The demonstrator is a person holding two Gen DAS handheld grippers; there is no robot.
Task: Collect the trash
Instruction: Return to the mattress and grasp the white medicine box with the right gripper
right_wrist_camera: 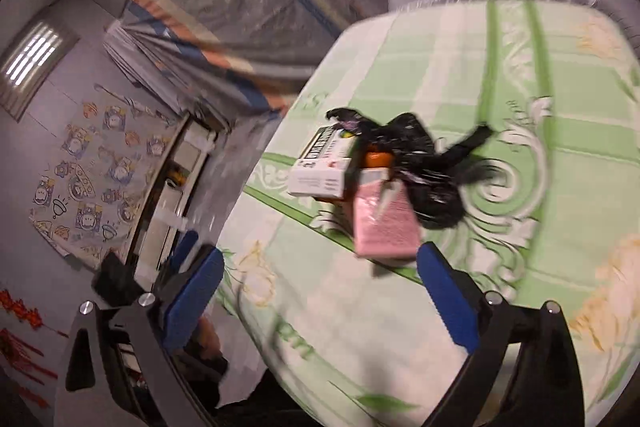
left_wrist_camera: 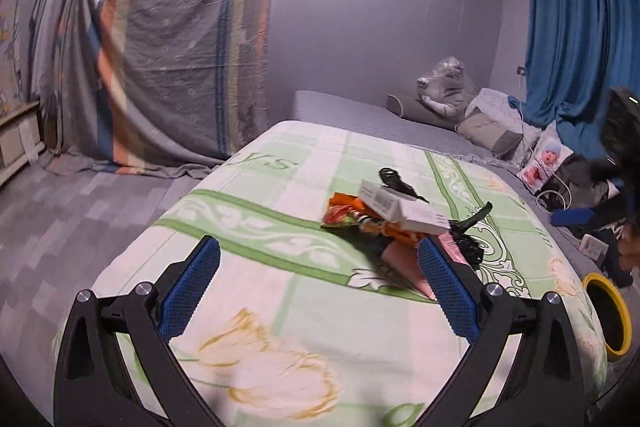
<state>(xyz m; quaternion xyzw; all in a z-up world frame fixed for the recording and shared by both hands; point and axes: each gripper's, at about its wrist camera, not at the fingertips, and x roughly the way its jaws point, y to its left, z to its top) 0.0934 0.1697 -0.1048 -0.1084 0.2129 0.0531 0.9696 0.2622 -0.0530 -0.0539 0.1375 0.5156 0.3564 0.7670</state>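
A small pile of trash lies on a table covered with a green floral cloth (left_wrist_camera: 256,267). It holds a white box (left_wrist_camera: 404,209), an orange wrapper (left_wrist_camera: 344,213), a pink box (left_wrist_camera: 404,263) and a crumpled black plastic bag (left_wrist_camera: 468,239). My left gripper (left_wrist_camera: 320,279) is open and empty, just short of the pile, its right finger beside the pink box. In the right wrist view the white box (right_wrist_camera: 320,171), pink box (right_wrist_camera: 384,223) and black bag (right_wrist_camera: 424,163) lie ahead of my open, empty right gripper (right_wrist_camera: 320,291). That view is motion-blurred.
A yellow-rimmed bin (left_wrist_camera: 608,311) stands at the table's right edge. A grey bed (left_wrist_camera: 360,119) with pillows and a plush cat lies behind. A draped cloth (left_wrist_camera: 168,47) stands at the left, blue curtains (left_wrist_camera: 576,27) at the right. Clutter lies on the floor at right.
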